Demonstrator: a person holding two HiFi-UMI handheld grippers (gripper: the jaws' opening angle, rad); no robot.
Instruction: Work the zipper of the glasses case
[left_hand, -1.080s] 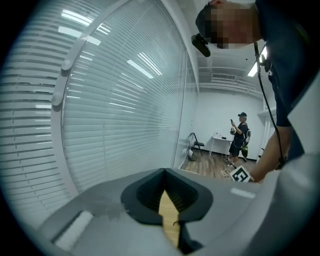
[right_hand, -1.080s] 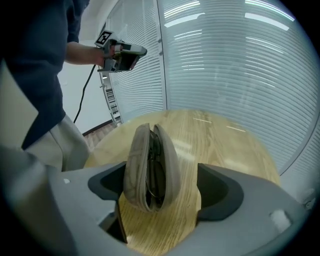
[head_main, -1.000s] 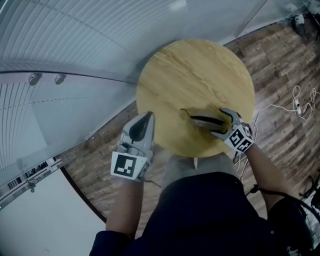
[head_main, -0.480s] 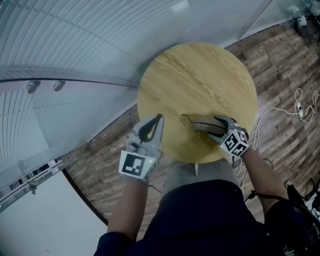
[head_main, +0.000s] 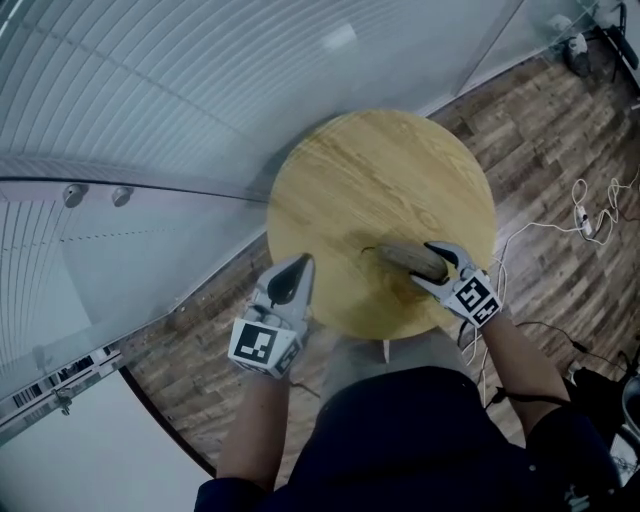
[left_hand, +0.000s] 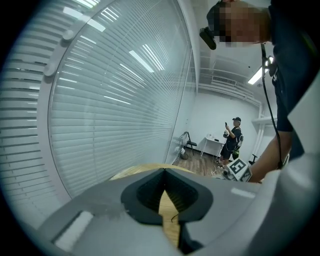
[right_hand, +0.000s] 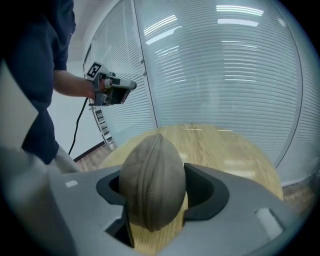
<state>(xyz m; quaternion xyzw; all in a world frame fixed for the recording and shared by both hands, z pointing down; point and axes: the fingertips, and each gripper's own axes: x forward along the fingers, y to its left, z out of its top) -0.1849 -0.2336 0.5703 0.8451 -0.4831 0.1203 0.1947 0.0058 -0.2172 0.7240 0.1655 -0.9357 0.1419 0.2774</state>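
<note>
— On the round wooden worktop (head_main: 380, 170), where does the glasses case (head_main: 410, 258) sit?

— Near the front edge, toward the person's right, lying crosswise. One end is between the jaws of the right gripper (head_main: 424, 266). A thin dark strand (head_main: 366, 250) curls off its other end onto the wood. Whether the case rests on the wood or is raised a little, I cannot tell.

— Are those jaws holding it?

— Yes. The right gripper view shows the grey-brown, ribbed case end-on, filling the gap, with both dark pads against its sides. The jaws have just been closing with the case between them, and they stand fairly wide because the case is broad.

— Can you see the zipper?

— A raised line runs over the middle of the case from top to bottom. Whether it is zipper teeth or a plain seam, I cannot tell.

— And the left gripper (head_main: 299, 264)?

— It hovers at the worktop's near-left rim, apart from the case, with bare wood between them. Its own view shows the jaws fully together and empty, with a sliver of wood showing through the notch below the tips.

— Anything else around?

— A glass wall with horizontal blinds (head_main: 150, 90) stands behind the worktop. The plank floor (head_main: 540, 110) has a white cable (head_main: 583, 216) lying on it to the right.
</note>
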